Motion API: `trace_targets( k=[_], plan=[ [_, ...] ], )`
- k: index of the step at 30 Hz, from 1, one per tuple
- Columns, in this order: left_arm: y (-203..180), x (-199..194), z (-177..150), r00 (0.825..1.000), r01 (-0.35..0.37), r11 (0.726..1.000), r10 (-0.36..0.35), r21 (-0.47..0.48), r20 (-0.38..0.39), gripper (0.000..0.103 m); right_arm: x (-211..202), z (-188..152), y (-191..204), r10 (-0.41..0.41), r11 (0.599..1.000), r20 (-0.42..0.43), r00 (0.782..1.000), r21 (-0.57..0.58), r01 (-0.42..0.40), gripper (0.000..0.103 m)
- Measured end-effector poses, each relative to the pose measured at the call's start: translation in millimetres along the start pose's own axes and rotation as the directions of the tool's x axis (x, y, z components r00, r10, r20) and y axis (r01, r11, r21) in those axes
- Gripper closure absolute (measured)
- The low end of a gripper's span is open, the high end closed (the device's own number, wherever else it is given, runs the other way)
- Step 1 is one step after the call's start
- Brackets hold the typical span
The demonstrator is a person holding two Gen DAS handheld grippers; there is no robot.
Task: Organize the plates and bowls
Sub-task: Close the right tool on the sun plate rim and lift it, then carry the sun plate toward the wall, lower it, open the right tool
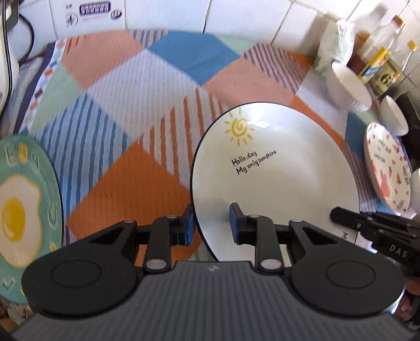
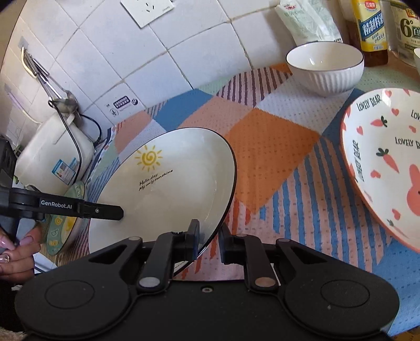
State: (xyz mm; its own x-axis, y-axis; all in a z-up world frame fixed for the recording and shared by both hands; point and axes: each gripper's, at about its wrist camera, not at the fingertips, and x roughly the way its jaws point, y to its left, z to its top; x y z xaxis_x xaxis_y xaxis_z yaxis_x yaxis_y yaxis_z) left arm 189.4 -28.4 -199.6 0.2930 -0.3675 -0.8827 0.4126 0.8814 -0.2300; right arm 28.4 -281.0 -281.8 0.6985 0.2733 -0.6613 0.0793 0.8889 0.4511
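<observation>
A home kitchen: white wall tiles (image 2: 199, 44) with a wall socket (image 2: 148, 10) rise behind the worktop's checked cloth (image 2: 265, 147). Beside the tiles stand seasoning bottles (image 2: 370, 28), a white ribbed bowl (image 2: 325, 68), and printed plates.

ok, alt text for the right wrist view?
The right gripper clamps the near rim of a tilted white sun-print plate, while the left gripper holds its opposite edge. A ribbed white bowl and carrot-patterned plate sit on the checked cloth.
</observation>
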Motion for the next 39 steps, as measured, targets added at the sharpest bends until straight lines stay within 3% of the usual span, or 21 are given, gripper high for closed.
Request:
trace_targets(
  k=[13,24,28,34,39],
  plan=[
    [20,-8,88,0.997,-0.033,0.998,0.03,0.053,0.067,0.079,36,70,14,0.024,0.999,0.043,0.999,-0.033,-0.023,0.081],
    [23,33,150,0.998,-0.041,0.998,0.038,0.053,0.039,0.078,70,121,5,-0.006,0.999,0.011,1.0,-0.034,0.007,0.079],
    [23,48,159,1.0,-0.018,1.0,0.017,-0.007,-0.012,0.078,80,143,-9,-0.003,0.998,-0.021,1.0,-0.07,0.002,0.078],
    [22,77,149,0.998,-0.023,0.996,0.018,-0.088,-0.056,0.077,97,158,-15,-0.065,0.986,-0.091,0.994,-0.158,0.05,0.077],
    [18,81,144,0.998,-0.029,0.993,0.023,-0.117,-0.05,0.076,104,166,-20,-0.091,0.981,-0.106,0.99,-0.179,0.071,0.077]
  ],
)
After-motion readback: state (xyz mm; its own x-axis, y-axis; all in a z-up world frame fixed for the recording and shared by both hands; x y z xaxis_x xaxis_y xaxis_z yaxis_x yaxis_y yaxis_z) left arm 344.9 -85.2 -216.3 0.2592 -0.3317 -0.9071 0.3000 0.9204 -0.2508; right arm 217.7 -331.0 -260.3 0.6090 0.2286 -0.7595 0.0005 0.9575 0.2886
